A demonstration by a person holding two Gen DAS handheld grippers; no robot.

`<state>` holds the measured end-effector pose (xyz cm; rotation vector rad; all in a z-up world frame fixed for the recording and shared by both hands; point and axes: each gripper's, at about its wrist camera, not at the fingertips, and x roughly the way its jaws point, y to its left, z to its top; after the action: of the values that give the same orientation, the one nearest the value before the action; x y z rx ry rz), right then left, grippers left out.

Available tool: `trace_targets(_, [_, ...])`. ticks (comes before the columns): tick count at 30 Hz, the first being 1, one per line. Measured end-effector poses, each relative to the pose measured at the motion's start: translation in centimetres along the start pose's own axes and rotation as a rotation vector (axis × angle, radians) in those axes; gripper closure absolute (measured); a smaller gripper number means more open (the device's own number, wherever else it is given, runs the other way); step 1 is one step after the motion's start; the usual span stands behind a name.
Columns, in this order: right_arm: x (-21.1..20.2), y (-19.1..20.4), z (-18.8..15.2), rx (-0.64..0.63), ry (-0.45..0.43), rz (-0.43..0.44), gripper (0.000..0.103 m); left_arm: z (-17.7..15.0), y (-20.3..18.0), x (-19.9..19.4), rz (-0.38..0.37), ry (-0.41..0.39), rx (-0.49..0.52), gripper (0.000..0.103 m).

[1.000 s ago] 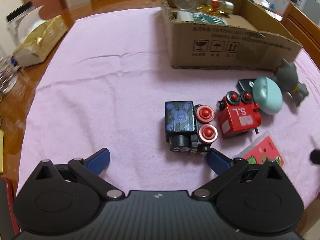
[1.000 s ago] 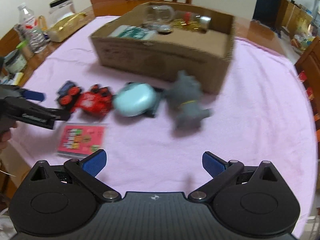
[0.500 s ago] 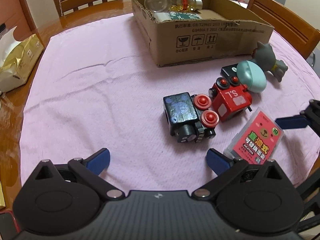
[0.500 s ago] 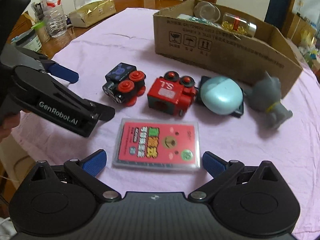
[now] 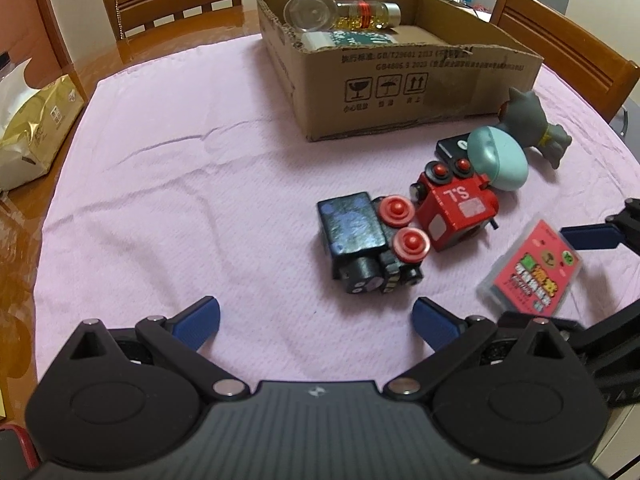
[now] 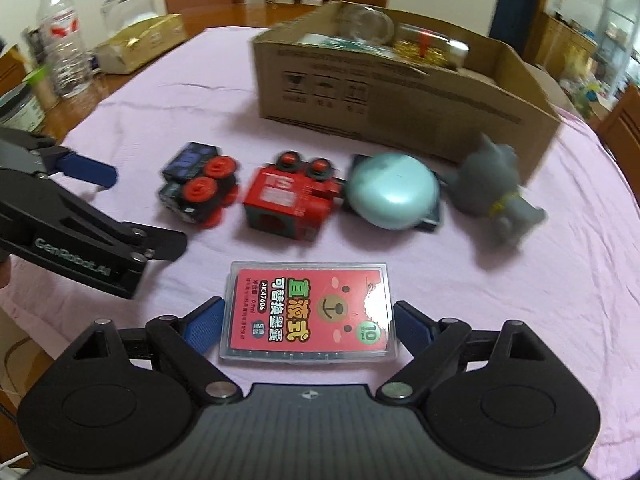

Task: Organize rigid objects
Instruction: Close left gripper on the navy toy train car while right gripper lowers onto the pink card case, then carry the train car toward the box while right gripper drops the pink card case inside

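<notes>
A pink plastic case (image 6: 310,311) lies on the pink cloth between the open fingers of my right gripper (image 6: 308,326); it also shows in the left wrist view (image 5: 532,270). Behind it stand a black toy train (image 6: 198,188), a red toy train (image 6: 294,196), a teal oval case (image 6: 392,190) and a grey cat figure (image 6: 496,192). My left gripper (image 5: 316,316) is open and empty, just in front of the black train (image 5: 362,240). The cardboard box (image 5: 400,92) holds a glass bottle and a packet.
A gold bag (image 5: 28,128) lies at the table's left edge. A water bottle (image 6: 62,40) and jars stand at the far left. Wooden chairs (image 5: 172,0) surround the table. The pink cloth (image 5: 180,160) is bare on the left.
My right gripper has moved forward and down, so the pink case now lies between its fingers. My left gripper has drawn back a little from the trains.
</notes>
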<state>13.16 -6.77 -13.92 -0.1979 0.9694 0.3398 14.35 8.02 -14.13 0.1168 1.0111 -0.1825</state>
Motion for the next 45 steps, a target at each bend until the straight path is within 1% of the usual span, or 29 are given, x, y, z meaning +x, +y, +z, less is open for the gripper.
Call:
trace_targets(4, [-0.2,-1.4,-0.4,0.035,0.005,-0.021,0.011,0.5,-0.8,0.3,-0.002,-0.007,0.002,0.001])
trace_targets(8, [-0.2,-1.6,-0.6,0.035,0.003,-0.024,0.011,1.2,-1.3,0.8,0.007,-0.017,-0.01,0.001])
trace_targets(13, [-0.2,-1.7,-0.6,0.028,0.002,-0.023,0.01,1.2,-0.2,0.9,0.026,-0.017,-0.033,0.0])
trace_targets(17, [-0.2,-1.9,-0.6,0.027,0.002,-0.022,0.009,1.0,0.7,0.8,0.021,-0.011,-0.035,0.0])
trace_targets(23, [-0.1,-2.0,-0.5,0.025,0.006,-0.02,0.006,1.7,0.4,1.4,0.03,-0.018,-0.049,0.0])
trace_targets(28, [0.0,-2.0,-0.5,0.025,0.006,-0.022,0.005,2.3,0.2,1.7,0.042,-0.008,-0.068,0.001])
trace_targets(30, [0.0,-2.0,-0.5,0.025,0.006,-0.022,0.005,2.5,0.1,1.7,0.041,-0.007,-0.065,0.005])
trace_targets(32, [0.0,-2.0,-0.5,0.025,0.005,-0.022,0.004,2.6,-0.1,1.4,0.043,-0.026,-0.064,0.017])
trace_targets(33, [0.0,-2.0,-0.5,0.025,0.005,-0.023,0.004,2.7,-0.3,1.3,0.043,-0.032,-0.061,0.021])
trace_targets(35, [0.1,-2.0,-0.5,0.023,0.006,-0.023,0.004,2.9,-0.8,1.1,0.032,-0.041,-0.048,0.037])
trace_targets(36, [0.1,-2.0,-0.5,0.022,0.007,-0.023,0.004,3.1,-1.0,1.0,0.029,-0.045,-0.044,0.04])
trace_targets(37, [0.1,-2.0,-0.4,0.022,0.008,-0.023,0.004,3.2,-1.3,0.9,0.023,-0.051,-0.038,0.043])
trace_targets(39, [0.1,-2.0,-0.3,0.02,0.009,-0.021,0.004,3.3,-1.6,0.8,0.025,-0.058,-0.03,0.045])
trace_targets(41, [0.2,-1.9,-0.2,0.014,0.008,-0.015,0.005,3.5,-1.7,0.9,0.028,-0.059,-0.032,0.053])
trace_targets(43, [0.2,-1.8,0.0,0.005,0.005,-0.012,0.006,3.6,-1.7,0.9,0.013,-0.052,-0.042,0.053])
trace_targets(45, [0.3,-1.7,0.1,-0.001,0.007,-0.007,0.007,3.6,-1.8,1.0,0.013,-0.05,-0.038,0.053])
